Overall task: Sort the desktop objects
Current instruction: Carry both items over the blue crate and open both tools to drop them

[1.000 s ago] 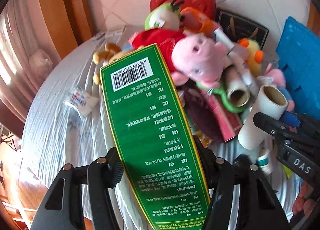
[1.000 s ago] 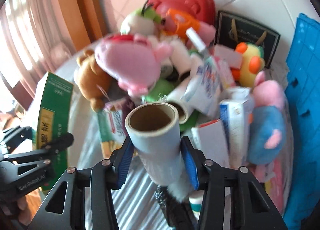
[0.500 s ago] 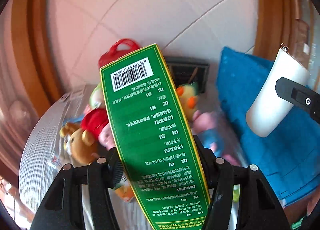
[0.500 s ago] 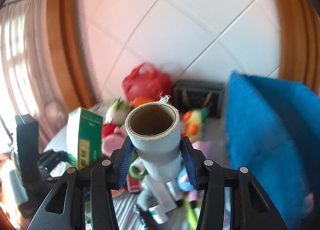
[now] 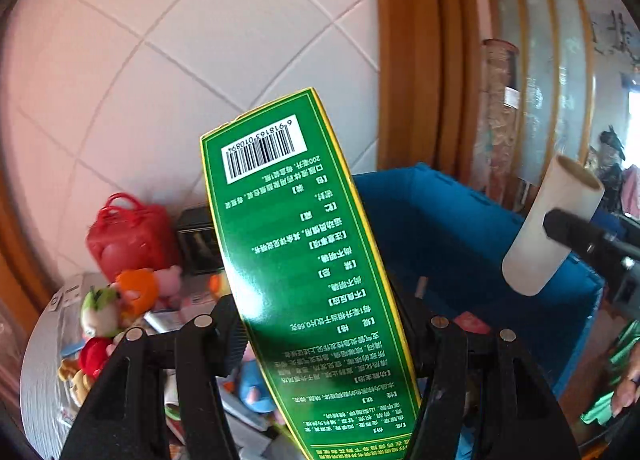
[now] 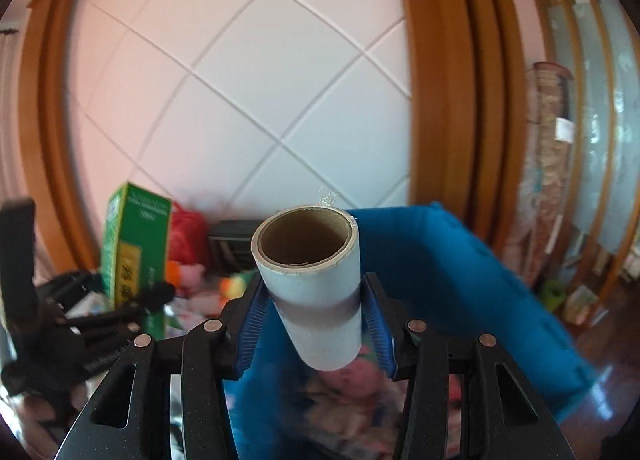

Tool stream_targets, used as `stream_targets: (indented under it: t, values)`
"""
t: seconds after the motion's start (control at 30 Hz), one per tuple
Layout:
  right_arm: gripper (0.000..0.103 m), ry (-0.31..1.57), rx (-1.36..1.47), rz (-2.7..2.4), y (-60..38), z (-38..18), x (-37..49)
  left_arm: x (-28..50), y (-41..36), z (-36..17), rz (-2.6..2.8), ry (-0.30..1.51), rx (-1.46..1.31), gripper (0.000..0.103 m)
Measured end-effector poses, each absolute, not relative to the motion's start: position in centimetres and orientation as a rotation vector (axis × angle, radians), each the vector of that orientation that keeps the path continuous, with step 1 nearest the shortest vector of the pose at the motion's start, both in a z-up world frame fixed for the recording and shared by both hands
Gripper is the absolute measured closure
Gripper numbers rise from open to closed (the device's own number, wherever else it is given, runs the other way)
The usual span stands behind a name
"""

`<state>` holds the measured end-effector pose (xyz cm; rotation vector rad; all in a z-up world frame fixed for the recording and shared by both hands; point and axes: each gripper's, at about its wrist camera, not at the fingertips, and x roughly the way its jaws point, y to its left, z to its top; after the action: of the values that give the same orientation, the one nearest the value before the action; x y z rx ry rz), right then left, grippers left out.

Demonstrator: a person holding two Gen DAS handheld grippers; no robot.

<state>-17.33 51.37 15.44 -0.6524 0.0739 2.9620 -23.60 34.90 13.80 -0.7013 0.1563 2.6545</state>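
The wall behind is covered with big pale tiles set diagonally, and it has a wooden frame on both sides. At the right of both views stands a glass door with wooden bars. In the lower left of the left wrist view a table with a grey striped cloth is crowded with soft toys, a red bag and a dark box against the wall.

A blue crate fills the lower right part of both views. In the right wrist view something pink and blurred lies inside it, under the tongs; I cannot tell what it is.

The left gripper is closed on a tall green carton with a barcode near its top. The carton stands between the two jaws and rises to the middle of the frame, in front of the crate's left edge.

The right gripper clamps a white cardboard tube between its blue pads. The tube's open end points up toward the camera, and it hangs above the inside of the crate. In the left wrist view the same tube shows at the right edge, over the crate.
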Motion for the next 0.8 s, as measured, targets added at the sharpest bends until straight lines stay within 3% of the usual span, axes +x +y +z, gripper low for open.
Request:
stream_targets:
  t: [0.17, 0.27, 0.4, 0.67, 0.73, 0.8]
  values:
    - [0.056, 0.034, -0.757, 2.863, 57.3, 14.0, -17.1, -23.7, 41.9, 13.8, 2.572, 0.187, -0.776, 0.044]
    - [0.056, 0.044, -0.834, 2.831, 60.4, 12.3, -16.6, -23.1, 46.0, 12.2, 2.523, 0.237, -0.851, 0.051]
    - [0.056, 0.051, -0.927, 2.800, 63.8, 10.6, -15.8, -23.5, 50.4, 9.6, 2.456, 0.298, -0.967, 0.051]
    - [0.056, 0.048, -1.050, 2.771, 69.0, 7.1, -16.8, -22.9, 54.1, 8.3, 2.469, 0.364, -1.000, 0.051]
    - [0.056, 0.057, -1.051, 2.774, 69.2, 7.0, -16.7, -23.1, 54.3, 8.4, 2.480, 0.361, -1.020, 0.044]
    - [0.056, 0.060, -1.048, 2.777, 69.6, 6.9, -16.7, -23.2, 54.2, 8.2, 2.501, 0.368, -1.024, 0.029]
